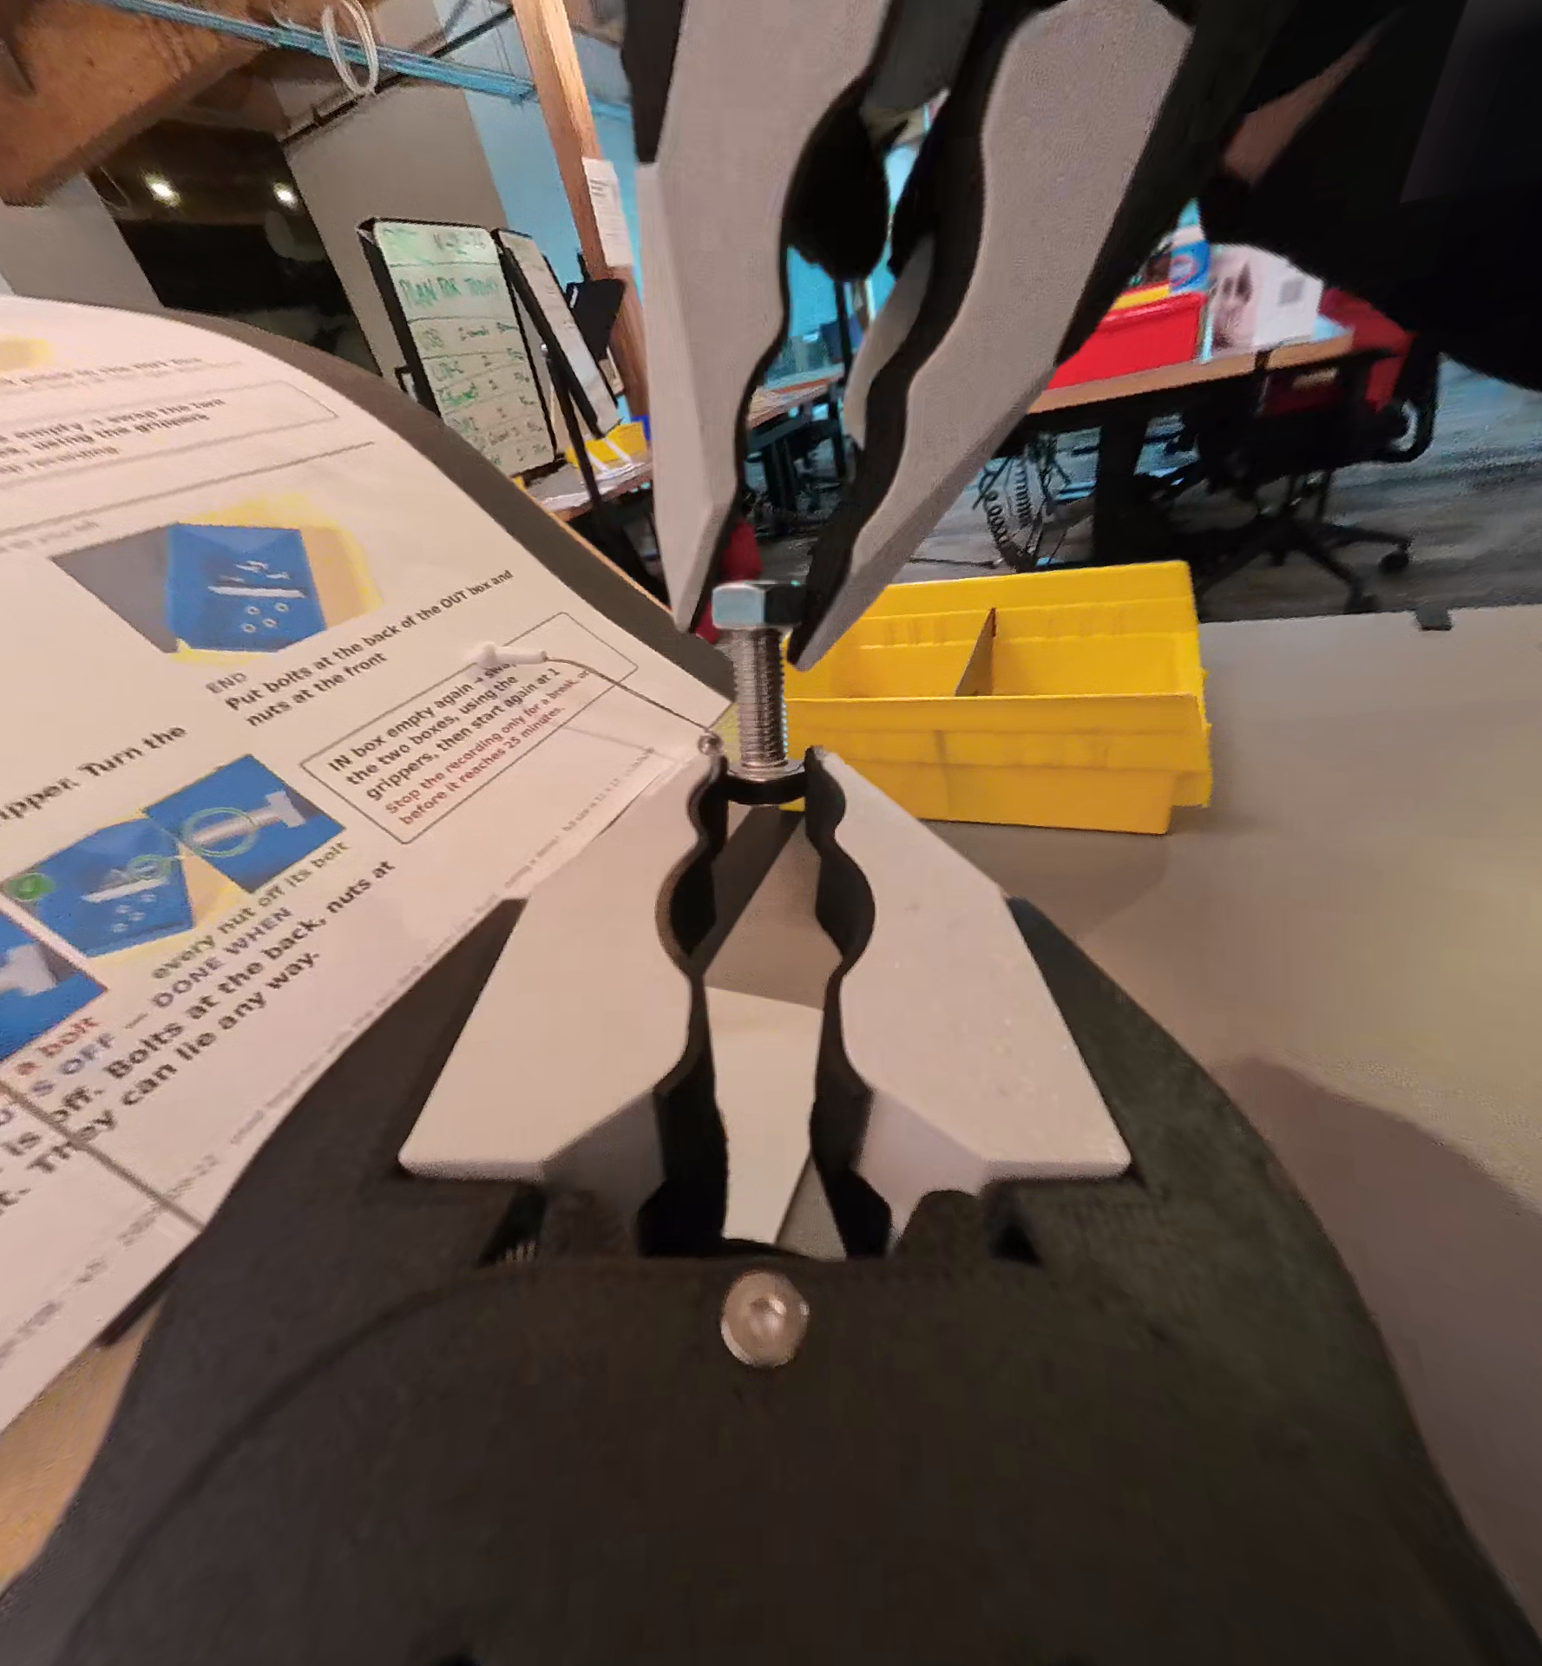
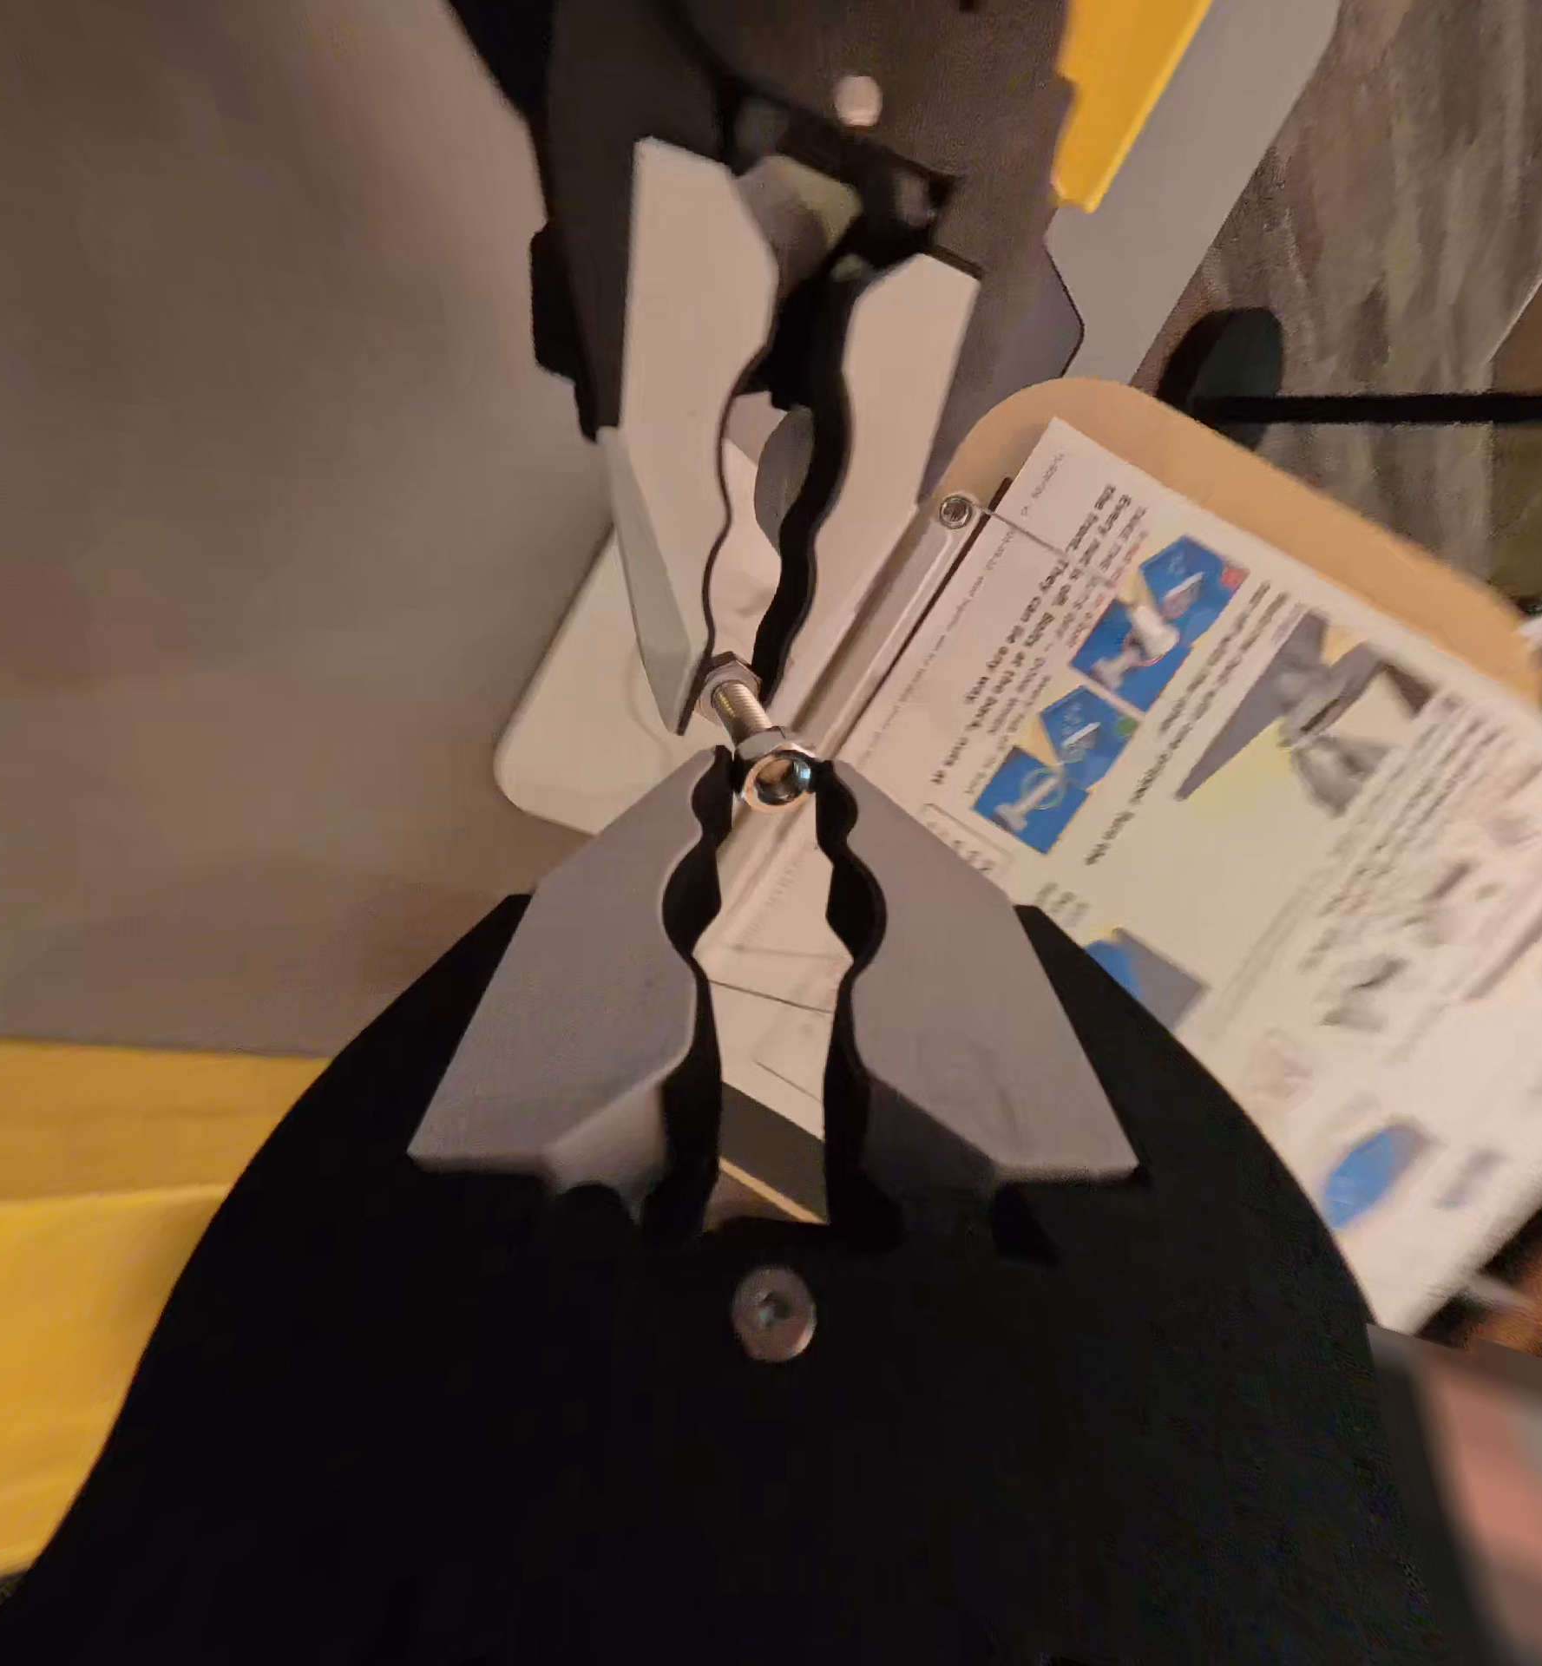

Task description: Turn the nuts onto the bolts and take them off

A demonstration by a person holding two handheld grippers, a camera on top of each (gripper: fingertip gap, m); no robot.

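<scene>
Two grippers meet on one bolt (image 1: 760, 699): left gripper (image 1: 762, 780) clamps its lower end, right gripper (image 2: 771, 780), at twelve o'clock, pinches the nut (image 2: 778, 780).

I see a shiny threaded metal bolt (image 1: 760, 699), a glossy yellow plastic bin (image 1: 1046, 712), printed paper sheet (image 1: 208, 721), and matt grey gripper fingers (image 1: 587, 1019).
</scene>
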